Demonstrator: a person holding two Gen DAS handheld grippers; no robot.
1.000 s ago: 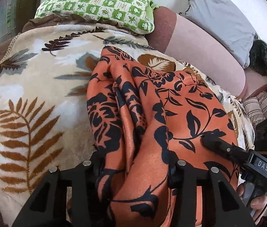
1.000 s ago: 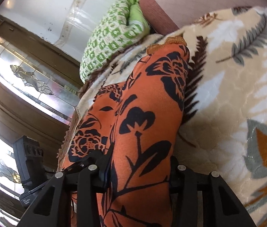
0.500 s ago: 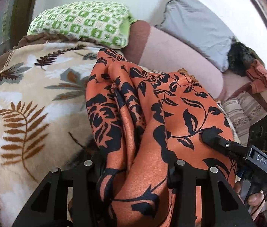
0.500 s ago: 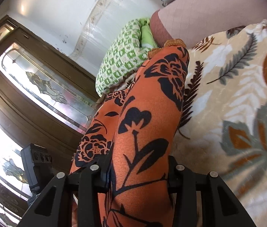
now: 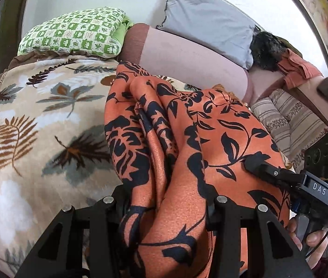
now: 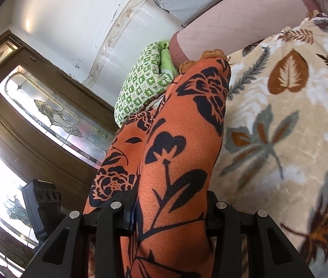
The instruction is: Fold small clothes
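Left gripper (image 5: 166,206) clamped on a bunched fold of the orange floral garment (image 5: 187,127); right gripper (image 6: 171,208) clamped on another stretch; the cloth hangs above the leaf-print blanket (image 5: 36,120) on the bed; green checked pillow (image 5: 75,32) and grey pillow (image 5: 205,20) line the far edge.

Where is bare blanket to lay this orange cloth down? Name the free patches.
Free: the leaf-print blanket left of the orange cloth, below the green pillow; also blanket right of the cloth in the right wrist view. Crowded: far right, by the striped cushion.
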